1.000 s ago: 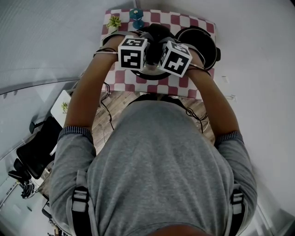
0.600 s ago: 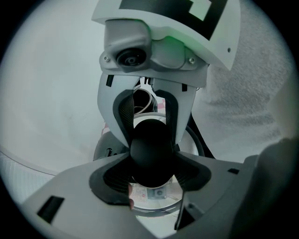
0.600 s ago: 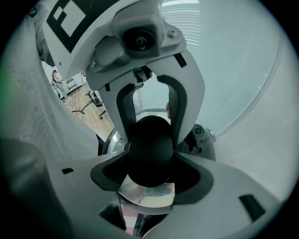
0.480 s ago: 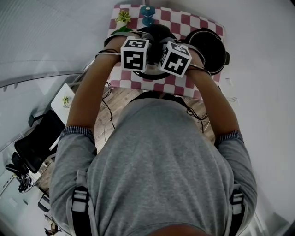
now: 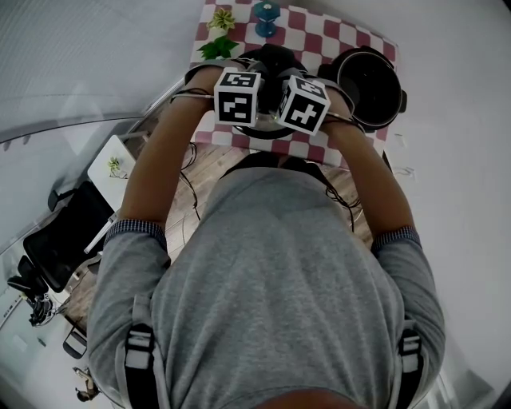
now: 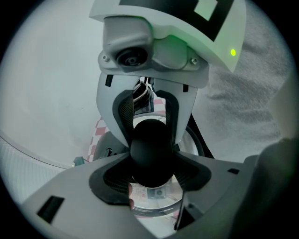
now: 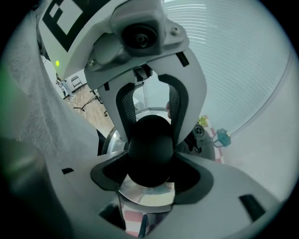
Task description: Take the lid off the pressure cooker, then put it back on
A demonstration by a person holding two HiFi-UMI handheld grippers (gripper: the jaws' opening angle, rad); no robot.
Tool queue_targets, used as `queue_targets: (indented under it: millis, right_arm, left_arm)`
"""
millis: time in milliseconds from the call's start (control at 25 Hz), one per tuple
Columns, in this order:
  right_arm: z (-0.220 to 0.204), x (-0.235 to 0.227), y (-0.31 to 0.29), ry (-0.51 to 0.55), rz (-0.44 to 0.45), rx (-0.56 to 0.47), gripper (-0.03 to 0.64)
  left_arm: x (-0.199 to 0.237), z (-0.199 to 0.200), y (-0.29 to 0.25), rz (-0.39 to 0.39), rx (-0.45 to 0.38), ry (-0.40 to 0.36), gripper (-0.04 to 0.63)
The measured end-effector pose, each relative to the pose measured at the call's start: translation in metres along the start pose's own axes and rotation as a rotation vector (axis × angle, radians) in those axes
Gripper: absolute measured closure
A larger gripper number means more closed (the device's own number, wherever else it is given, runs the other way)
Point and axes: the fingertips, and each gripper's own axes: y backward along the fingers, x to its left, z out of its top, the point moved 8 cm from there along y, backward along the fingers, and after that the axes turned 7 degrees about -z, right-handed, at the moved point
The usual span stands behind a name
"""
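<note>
Close in first: my left gripper has its pads clamped on the black knob. Over in the right gripper view, my right gripper is pinching that same knob from the opposite side, so each camera stares straight at the other gripper at twelve o'clock. Both point steeply down.

Just beneath the knob is the shiny lid, spreading out under the jaws, with a printed label on its metal. I cannot tell whether its rim rests on anything.

From the head view, the two grippers sit side by side over the lid and, with my forearms, hide most of it. Only its near rim peeks out at six o'clock, above the red-and-white checkered cloth.

The open pot stands just beside the lid at about two o'clock, uncovered, its dark inside showing.

Farther out, near the cloth's far edge, there's a small green plant at eleven o'clock and a blue object at twelve
</note>
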Motion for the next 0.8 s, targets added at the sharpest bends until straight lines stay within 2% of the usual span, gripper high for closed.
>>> queue_targets:
  millis: [800]
  right_arm:
    - [-0.033,0.031,-0.060,0.007,0.068,0.039,0.325]
  left_arm:
    - [-0.022,-0.023,-0.071,-0.039,-0.032,0.056,0.293]
